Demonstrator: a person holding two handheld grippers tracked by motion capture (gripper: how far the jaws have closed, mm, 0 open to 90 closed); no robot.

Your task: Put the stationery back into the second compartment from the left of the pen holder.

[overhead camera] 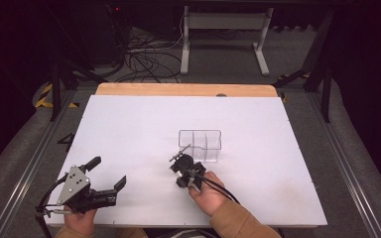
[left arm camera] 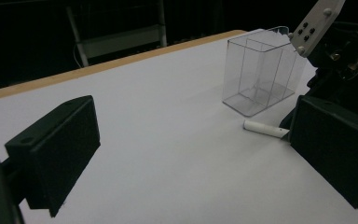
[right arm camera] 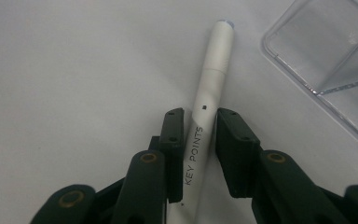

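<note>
Flanking a smooth white pen (right arm camera: 208,100), right hand-held gripper (right arm camera: 199,140) narrows; left hand-held gripper (left arm camera: 186,154) gapes wide.

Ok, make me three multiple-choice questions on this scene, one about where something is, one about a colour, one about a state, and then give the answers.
1. Where does the pen lie?
A. inside the clear box
B. on the white table beside the clear box
C. on the floor

2. What colour is the pen's barrel?
A. white
B. red
C. black

3. How does the left gripper stand?
A. shut on the pen
B. shut on nothing
C. open, with nothing between its jaws

Answers:
1. B, since the right gripper view shows the pen flat on the table with the clear box off to one side.
2. A, since the barrel is white with dark lettering.
3. C, since the left gripper view shows its two jaws far apart over bare table, while the right gripper has the pen between its jaws.
</note>
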